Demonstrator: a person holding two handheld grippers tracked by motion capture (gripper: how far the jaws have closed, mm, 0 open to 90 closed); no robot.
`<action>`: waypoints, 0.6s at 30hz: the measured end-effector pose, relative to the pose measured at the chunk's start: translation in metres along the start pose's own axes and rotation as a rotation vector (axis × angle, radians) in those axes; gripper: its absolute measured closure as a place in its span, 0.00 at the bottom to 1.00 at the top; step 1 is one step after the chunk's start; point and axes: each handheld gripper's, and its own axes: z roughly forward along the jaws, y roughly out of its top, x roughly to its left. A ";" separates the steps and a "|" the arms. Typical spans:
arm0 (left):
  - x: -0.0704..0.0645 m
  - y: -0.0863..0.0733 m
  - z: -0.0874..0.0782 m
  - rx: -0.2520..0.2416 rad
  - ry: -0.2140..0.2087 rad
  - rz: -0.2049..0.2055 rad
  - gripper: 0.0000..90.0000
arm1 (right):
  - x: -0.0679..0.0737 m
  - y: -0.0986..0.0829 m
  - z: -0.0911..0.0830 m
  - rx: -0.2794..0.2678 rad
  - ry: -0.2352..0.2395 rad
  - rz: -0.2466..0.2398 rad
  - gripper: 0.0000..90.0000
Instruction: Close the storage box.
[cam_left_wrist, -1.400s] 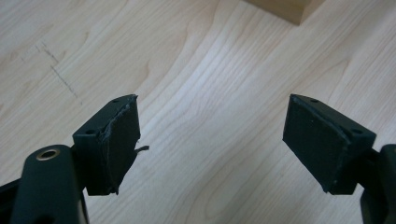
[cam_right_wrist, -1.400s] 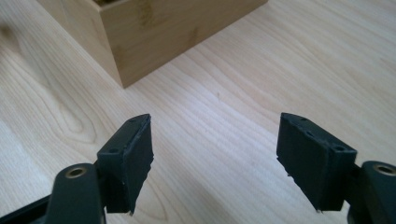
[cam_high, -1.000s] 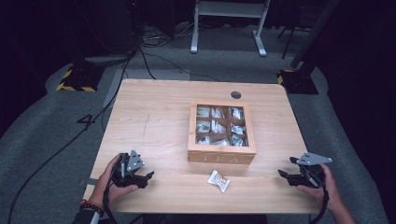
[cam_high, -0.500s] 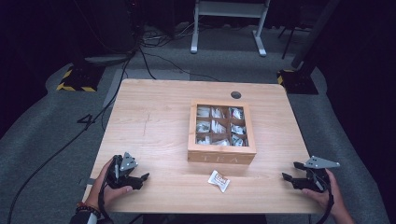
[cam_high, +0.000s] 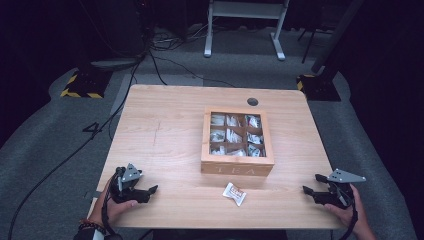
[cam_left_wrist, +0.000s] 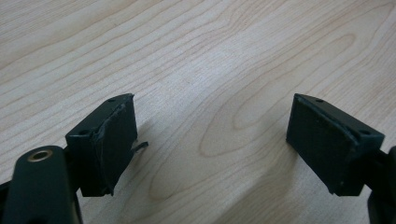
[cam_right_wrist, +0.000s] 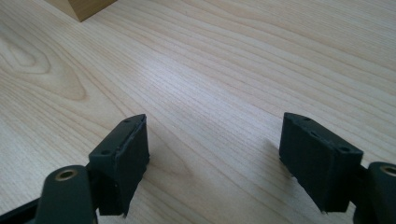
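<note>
The left gripper (cam_high: 150, 190) rests low on the table (cam_high: 160, 135), near the front left corner, held by the person's left hand (cam_high: 112, 205). In the left gripper view its jaws stand wide apart, w/ nothing between them, only bare wood grain. The inner pad of one jaw looks a bit worn, a small strip peels off at its edge.

The right gripper (cam_high: 310, 190) is at the front right edge of the table, held by the right hand (cam_high: 345, 212), w/ the grey three-cornered plate on top. Its jaws point toward the middle of the table. In the right gripper view the jaws are also wide apart and hold nothing; a corner of the wooden box (cam_right_wrist: 84, 7) shows at the top left, well apart from the jaws.

The tea bag (cam_high: 234, 193), a small white packet w/ some print, lies flat on the table just in front of the box (cam_high: 237, 169), approx. between the two grippers but closer to the centre. It touches neither gripper, nor the box.

The box stands in the middle-right part of the table, w/ "TEA" on its front side. Through the top one sees compartments in rows, w/ light packets inside. A small dark round hole (cam_high: 252, 101) is in the table behind the box.
</note>
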 end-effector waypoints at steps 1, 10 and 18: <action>0.000 0.000 0.000 0.000 0.000 0.001 0.18 | 0.000 0.000 0.000 0.000 0.000 0.000 0.27; 0.000 0.000 0.000 0.000 -0.002 -0.003 0.18 | -0.001 0.000 0.000 0.001 -0.007 0.008 0.27; 0.001 0.000 0.001 -0.003 -0.005 -0.001 0.18 | -0.001 0.001 0.001 0.001 -0.010 0.011 0.27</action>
